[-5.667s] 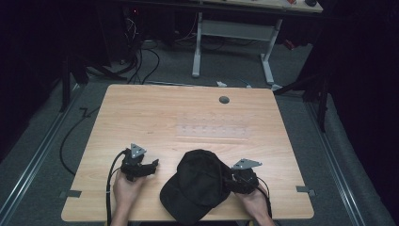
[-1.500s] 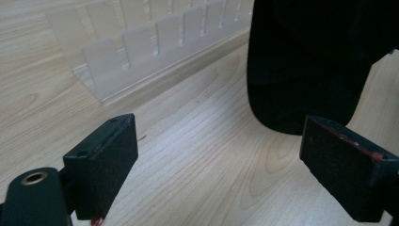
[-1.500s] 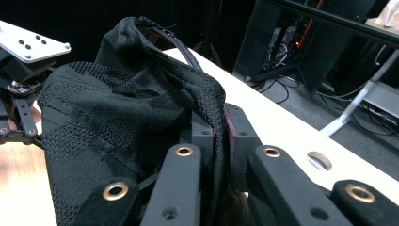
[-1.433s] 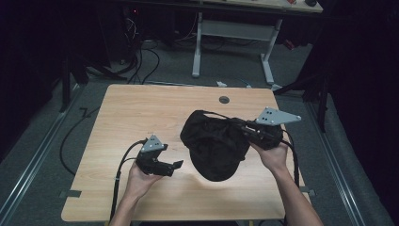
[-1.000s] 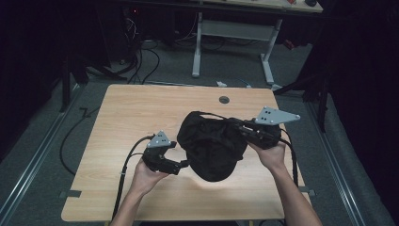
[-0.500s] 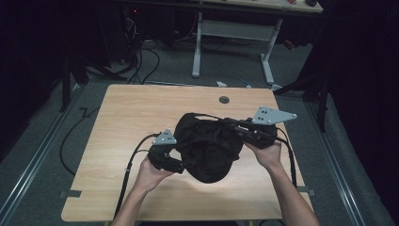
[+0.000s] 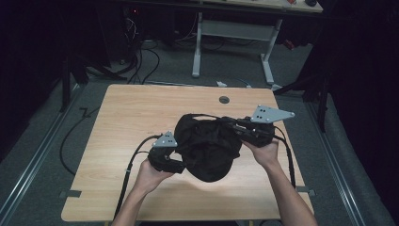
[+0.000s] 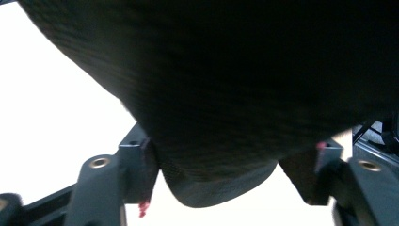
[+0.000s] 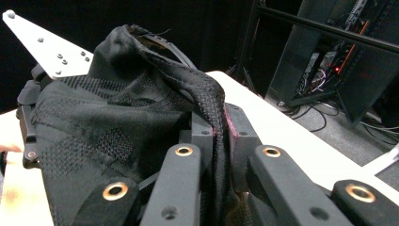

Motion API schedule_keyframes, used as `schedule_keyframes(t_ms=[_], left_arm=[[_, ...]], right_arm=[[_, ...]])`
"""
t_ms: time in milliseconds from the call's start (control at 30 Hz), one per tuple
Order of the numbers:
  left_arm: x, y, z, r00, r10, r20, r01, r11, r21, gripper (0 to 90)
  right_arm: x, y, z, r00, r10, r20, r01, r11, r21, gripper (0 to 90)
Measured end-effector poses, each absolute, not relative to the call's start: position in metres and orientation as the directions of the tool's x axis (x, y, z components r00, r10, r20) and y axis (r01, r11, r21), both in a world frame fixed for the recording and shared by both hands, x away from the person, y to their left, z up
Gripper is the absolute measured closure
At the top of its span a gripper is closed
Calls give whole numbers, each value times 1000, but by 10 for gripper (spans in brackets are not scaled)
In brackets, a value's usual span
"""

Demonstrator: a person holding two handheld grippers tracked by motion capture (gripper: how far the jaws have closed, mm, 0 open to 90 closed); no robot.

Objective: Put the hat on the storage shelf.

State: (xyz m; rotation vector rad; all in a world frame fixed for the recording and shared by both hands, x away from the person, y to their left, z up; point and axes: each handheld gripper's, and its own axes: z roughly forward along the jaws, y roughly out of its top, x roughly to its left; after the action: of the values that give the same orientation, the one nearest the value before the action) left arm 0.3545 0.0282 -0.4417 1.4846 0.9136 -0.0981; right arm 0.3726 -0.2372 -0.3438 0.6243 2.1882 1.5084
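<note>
Black tongs [image 7: 181, 165], grey triangular plates, trailing black cables.

A lab: black curtains, a wooden table [image 7: 141, 117], floor cables [image 7: 146, 56], equipment racks [image 9: 329, 61].

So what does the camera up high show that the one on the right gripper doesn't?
High view alone: the whole wooden table, both of the person's forearms, the left gripper at the near-left side of the black cap, and the small round hole near the table's far edge.

Right gripper view alone: a close look at the right gripper, its fingers pinched shut on a folded edge of the cap, with the knit texture plain.

Both: the cap lifted between the two grippers, the pale tabletop and the dark room behind.
</note>
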Motion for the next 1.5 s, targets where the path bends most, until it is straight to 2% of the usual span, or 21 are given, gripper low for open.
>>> schedule_keyframes(t_ms=[333,533,933,1233,1333,1500], left_arm=[[350,31,-440,693,416,-589,587,148,796,491],[344,28,-439,715,380,-586,595,107,796,610],[335,31,-433,739,344,-580,596,69,800,673],[331,35,-434,750,343,-566,584,59,810,697],[329,36,-434,747,338,-572,590,59,805,706],[328,40,-431,747,337,-574,589,67,805,718]], right_arm=[[377,-235,-345,-811,581,-73,136,307,942,846],[382,-233,-347,-803,592,-64,149,304,941,845],[389,-232,-349,-801,597,-46,169,298,939,832],[391,-235,-350,-789,615,-22,203,294,934,709],[390,-237,-351,-771,636,-21,214,289,933,620],[390,-243,-349,-762,648,-4,219,264,939,558]])
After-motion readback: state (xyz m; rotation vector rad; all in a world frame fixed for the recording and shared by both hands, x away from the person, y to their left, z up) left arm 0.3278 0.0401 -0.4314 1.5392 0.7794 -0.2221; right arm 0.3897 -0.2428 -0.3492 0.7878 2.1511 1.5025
